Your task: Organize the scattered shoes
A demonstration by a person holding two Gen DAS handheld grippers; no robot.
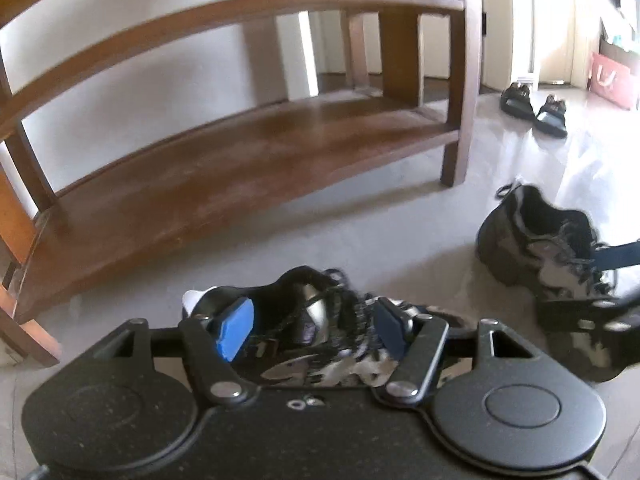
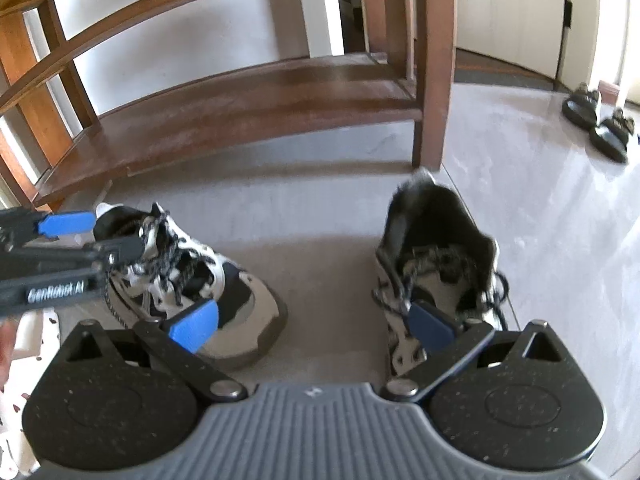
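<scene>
L gripper [image 1: 316,330] fingers spread round L sneaker [image 2: 188,276] collar, no pinch yet. R gripper [image 2: 312,324] fingers spread by R sneaker [image 2: 436,264]. Risk: nipping laces only, so sneaker could swing or drop short of shelf [image 1: 248,152].

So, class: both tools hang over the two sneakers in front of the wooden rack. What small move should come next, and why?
Probably lower the left tool a little and close it on the left sneaker's collar. Its pads already straddle that opening without pressing, and the rack's bottom shelf lies bare just beyond. The right tool is open too.
</scene>
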